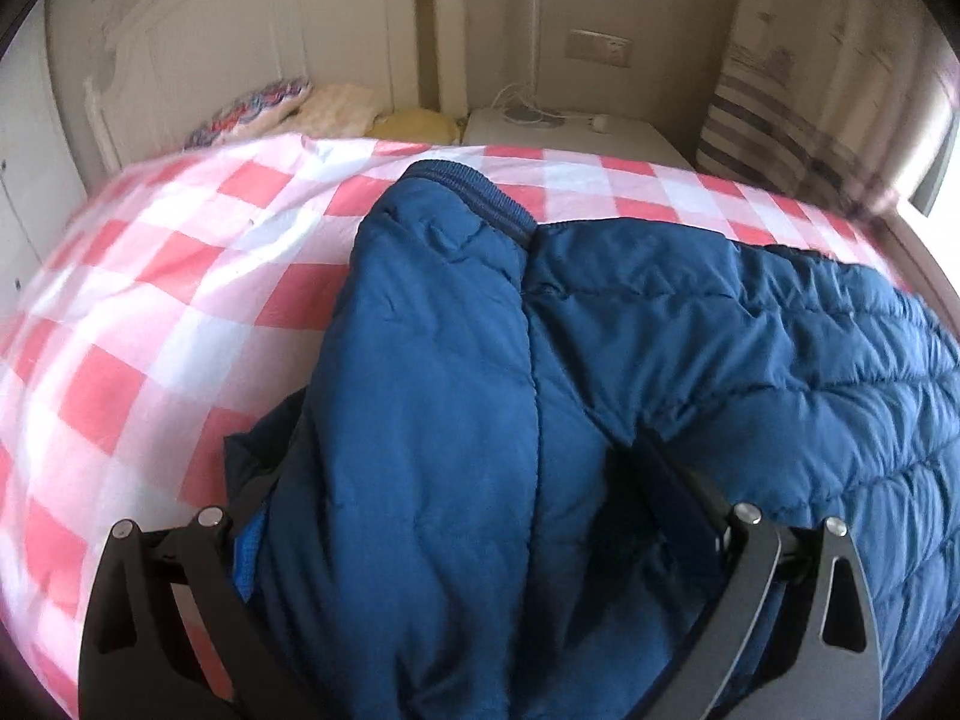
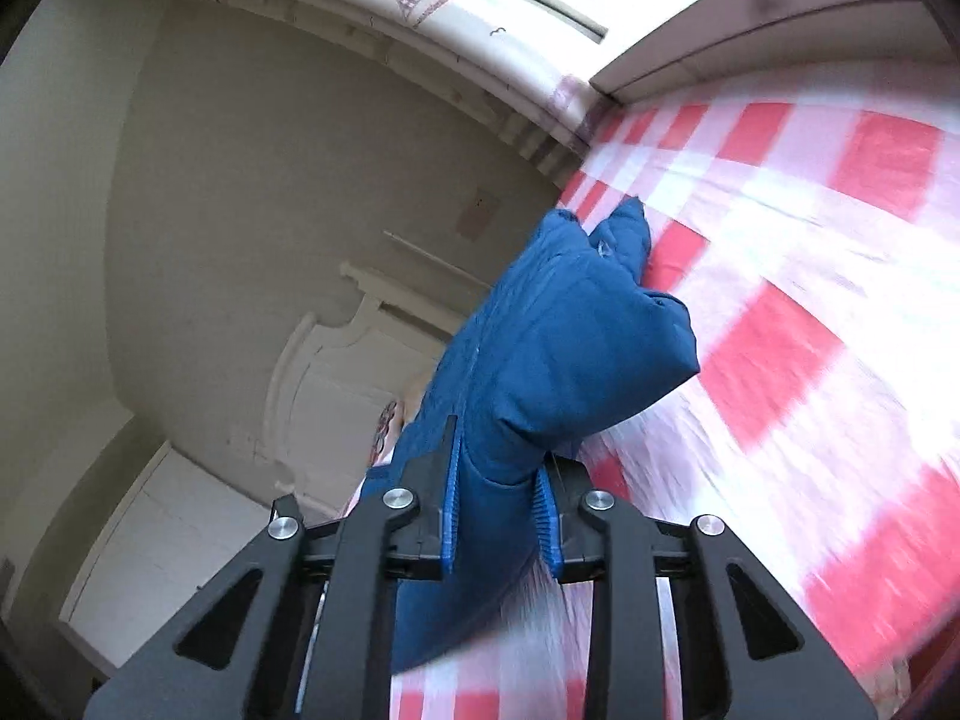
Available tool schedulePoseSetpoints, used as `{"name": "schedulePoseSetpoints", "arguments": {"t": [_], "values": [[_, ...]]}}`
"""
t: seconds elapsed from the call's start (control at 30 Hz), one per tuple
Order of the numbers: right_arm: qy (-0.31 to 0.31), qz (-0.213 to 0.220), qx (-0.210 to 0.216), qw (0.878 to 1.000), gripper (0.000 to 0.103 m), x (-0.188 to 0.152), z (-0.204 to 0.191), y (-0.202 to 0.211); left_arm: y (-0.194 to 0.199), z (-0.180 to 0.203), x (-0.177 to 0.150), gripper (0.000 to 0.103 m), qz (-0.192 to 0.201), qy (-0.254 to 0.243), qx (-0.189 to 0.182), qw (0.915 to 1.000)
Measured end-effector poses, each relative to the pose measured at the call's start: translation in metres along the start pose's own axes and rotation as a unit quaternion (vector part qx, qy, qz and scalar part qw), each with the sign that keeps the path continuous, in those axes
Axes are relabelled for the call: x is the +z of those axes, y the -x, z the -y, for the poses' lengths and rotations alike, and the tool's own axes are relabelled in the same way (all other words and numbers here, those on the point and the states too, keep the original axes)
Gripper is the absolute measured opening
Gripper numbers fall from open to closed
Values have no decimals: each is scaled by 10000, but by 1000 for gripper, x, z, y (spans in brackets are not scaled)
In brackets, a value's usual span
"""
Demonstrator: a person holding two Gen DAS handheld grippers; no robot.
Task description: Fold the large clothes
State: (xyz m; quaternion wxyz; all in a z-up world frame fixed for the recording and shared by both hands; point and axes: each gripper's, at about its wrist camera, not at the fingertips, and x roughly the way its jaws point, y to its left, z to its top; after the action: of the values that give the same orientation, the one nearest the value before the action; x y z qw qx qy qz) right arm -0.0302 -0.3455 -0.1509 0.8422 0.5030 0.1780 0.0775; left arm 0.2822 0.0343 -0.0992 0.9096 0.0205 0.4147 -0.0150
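Blue quilted jacket (image 1: pixel 456 420) fabric fills the space between the 2 fingers of my left gripper (image 1: pixel 480 516), bunched so thick that I cannot tell whether they pinch it. My right gripper (image 2: pixel 501 516) is clamped on a fold of the same jacket (image 2: pixel 558 348), both blue pads (image 2: pixel 451 516) pressing into it. It lies on the red-and-white checked bedsheet (image 1: pixel 168 300), collar toward the white headboard (image 1: pixel 252 60).

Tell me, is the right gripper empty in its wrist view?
No, the right gripper is shut on a fold of the blue puffer jacket.
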Motion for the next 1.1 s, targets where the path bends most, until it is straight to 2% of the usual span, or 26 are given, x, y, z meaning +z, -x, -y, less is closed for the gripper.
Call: {"name": "schedulePoseSetpoints", "arguments": {"t": [0.03, 0.1, 0.13, 0.17, 0.2, 0.23, 0.3, 0.37, 0.47, 0.5, 0.53, 0.57, 0.63, 0.67, 0.7, 0.77, 0.8, 0.87, 0.93, 1.03, 1.1], "values": [[-98, -84, -62, 9999, 34, -3, 4, 2, 3, 4, -3, 101, 37, -106, 30, 9999], [-235, -266, -280, 9990, 50, -8, 12, 8, 2, 6, -3, 101, 0, -174, 24, 9998], [-242, -293, -465, 9982, 53, -11, 10, 11, 0, 5, -1, 101, -61, -132, -20, 9999], [-152, -305, -510, 9981, 67, -13, 5, 15, -3, 1, 0, 101, -134, -53, -101, 9998], [-23, -315, -575, 9978, 99, -16, -1, 19, -5, -3, 1, 101, -190, 31, -194, 9996], [170, -225, -612, 9977, 99, -20, -11, 24, -6, -7, 1, 101, -224, 112, -298, 9992], [394, -372, -893, 9945, 99, -24, -20, 23, -7, -10, 1, 101, -223, 167, -366, 9989], [320, -502, -1167, 9914, 99, -25, -19, 14, -8, -8, 1, 101, -213, 134, -327, 9991], [367, -701, -1415, 9868, 99, -24, -24, -9, -9, -8, 0, 101, -205, 138, -368, 9990], [501, -514, -1651, 9837, 99, -20, -34, -20, -9, -10, 0, 101, -216, 161, -415, 9988], [556, -529, -1473, 9861, 99, -17, -38, -31, -9, -10, 1, 101, -225, 175, -444, 9986], [590, -674, -1555, 9838, 99, -14, -39, -51, -10, -10, 1, 101, -237, 190, -477, 9984], [905, -599, -1804, 9776, 99, -13, -45, -73, -9, -12, 0, 101, -213, 217, -528, 9981], [992, -450, -1802, 9776, 98, -13, -47, -77, -9, -12, 0, 101, -205, 226, -536, 9981], [971, -365, -1670, 9805, 89, -13, -46, -78, -9, -12, 0, 101, -200, 243, -535, 9981], [760, -142, -1082, 9911, 63, -13, -38, -61, -9, -14, 1, 101, -224, 300, -528, 9979], [856, -102, -964, 9916, 50, -13, -36, -52, -9, -13, 1, 101, -252, 282, -502, 9980], [1056, -19, -841, 9908, 44, -16, -35, -45, -5, -5, 6, 101, -273, 99, -312, 9991], [1070, 34, -717, 9917, 43, -22, -34, -33, 6, 7, 14, 101, -191, -7, -215, 9996], [1170, 82, -659, 9909, 43, -23, -47, -31, 24, 28, 30, 101, -23, 39, -427, 9991], [1310, 113, -632, 9893, 43, -22, -55, -28, 27, 51, 43, 101, 45, -86, -396, 9992]]}}
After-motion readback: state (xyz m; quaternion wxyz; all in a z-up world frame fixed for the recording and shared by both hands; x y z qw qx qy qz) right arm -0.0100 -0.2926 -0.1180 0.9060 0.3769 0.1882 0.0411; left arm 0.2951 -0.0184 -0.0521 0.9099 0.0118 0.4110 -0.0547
